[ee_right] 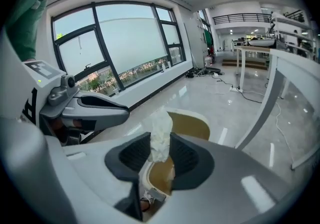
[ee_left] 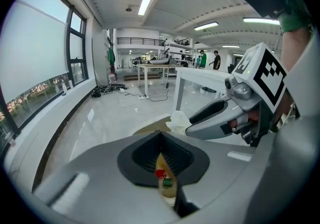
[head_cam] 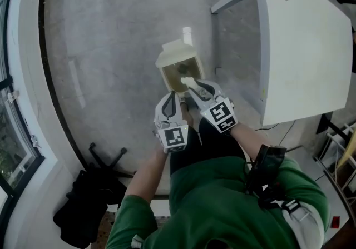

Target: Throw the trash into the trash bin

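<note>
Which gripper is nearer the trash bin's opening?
Right. The right gripper holds crumpled paper over the open trash bin; the left gripper sits beside it, short of the rim.

I log from my feed: polished grey floor point(head_cam: 111, 48); white table point(head_cam: 311, 48), round hole near one corner; tall dark-framed windows point(ee_right: 125, 43) along one wall; ceiling strip lights point(ee_left: 146, 2), lit; more white tables point(ee_left: 150, 70) far off.

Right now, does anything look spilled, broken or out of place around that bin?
Nothing stands out. The trash bin stands upright and open with no litter beside it, and the white paper wad is pinched in the right gripper over its mouth.
</note>
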A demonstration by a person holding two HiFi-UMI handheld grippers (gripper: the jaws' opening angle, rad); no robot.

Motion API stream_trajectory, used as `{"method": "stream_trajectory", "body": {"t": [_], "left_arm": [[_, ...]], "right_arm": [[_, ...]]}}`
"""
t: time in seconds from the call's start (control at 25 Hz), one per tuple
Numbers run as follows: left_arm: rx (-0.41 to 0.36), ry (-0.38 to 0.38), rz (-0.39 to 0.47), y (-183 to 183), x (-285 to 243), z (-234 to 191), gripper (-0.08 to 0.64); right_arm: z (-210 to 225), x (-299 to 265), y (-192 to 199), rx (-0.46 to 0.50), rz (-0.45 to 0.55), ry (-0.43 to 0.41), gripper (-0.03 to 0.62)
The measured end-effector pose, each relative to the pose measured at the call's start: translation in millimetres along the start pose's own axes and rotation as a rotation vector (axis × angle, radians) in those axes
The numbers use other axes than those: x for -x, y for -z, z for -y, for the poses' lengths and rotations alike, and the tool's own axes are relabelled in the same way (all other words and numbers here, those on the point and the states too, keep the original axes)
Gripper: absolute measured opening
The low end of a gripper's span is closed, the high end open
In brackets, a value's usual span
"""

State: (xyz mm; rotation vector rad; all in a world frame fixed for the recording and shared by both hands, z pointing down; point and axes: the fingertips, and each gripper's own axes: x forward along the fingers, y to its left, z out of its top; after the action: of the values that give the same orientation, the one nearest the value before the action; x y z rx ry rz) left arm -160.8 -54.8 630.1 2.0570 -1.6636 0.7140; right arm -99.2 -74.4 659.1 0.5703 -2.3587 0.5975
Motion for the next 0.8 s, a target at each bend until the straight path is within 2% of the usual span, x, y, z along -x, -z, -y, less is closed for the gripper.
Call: {"method": "stream_trajectory", "body": {"t": [0.24,0.36,0.8], "left_arm": [[0.006,0.002,-0.076,60.4,-42.8,0.2,0.005],[0.037,-0.001,-0.105,84.7,-59.9,-3.4,0.005],[0.116,-0.005,-0.181,145.8,-106.0,-1.6,0.005]], "right_arm": [[13.8,-57.7,58.8,0.011,-0.082,-0.015,0.123],[20.5,-80.6,83.7,0.017,-0.116,-0.015,0.123],[38.6,-140.1,146.0,0.008,-0.224,-0.009,0.123]]}}
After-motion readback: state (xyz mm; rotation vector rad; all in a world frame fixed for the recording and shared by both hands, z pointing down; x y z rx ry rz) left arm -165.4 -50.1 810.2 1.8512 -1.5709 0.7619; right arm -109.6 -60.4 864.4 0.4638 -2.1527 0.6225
